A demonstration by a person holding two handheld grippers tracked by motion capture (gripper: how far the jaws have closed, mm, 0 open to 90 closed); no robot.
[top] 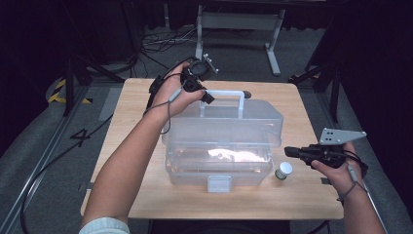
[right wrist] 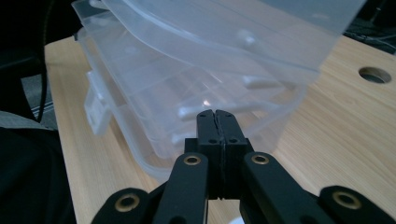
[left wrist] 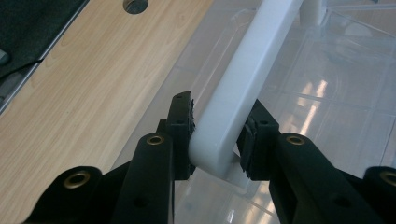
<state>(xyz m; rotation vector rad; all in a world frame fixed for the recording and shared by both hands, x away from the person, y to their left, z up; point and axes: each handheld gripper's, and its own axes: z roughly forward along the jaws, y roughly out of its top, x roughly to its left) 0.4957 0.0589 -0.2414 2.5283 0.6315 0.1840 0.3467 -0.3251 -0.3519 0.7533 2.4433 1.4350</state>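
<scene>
Wooden tabletop (top: 146, 107), dark floor and cables behind it. Clear plastic box (top: 219, 161) sits mid-table, front latch toward the near edge, lid (top: 229, 119) tilted up toward the far edge. My left gripper (top: 208, 97) is at the far left end of the white handle (top: 229, 95) on that lid; in the left gripper view my jaws are closed on the handle (left wrist: 243, 88), one pad on each side of the bar near its rounded corner, about a third open with the bar between them. Handle's long axis runs parallel to the far edge, left to right.

My right gripper (top: 288, 152) hovers off the box's right end, near the right edge, jaws fully closed on nothing; the right gripper view has the pads pressed together and pointing at the box wall (right wrist: 196, 107). Small white-capped jar (top: 283, 170) stands on the table just below my right tips, toward the near right corner, apart from the box.

Key relation: jar lies below and slightly nearward of my right gripper, so right hand is clearly nearer; I'd guess it goes into the open box next, which lies left of the jar.
</scene>
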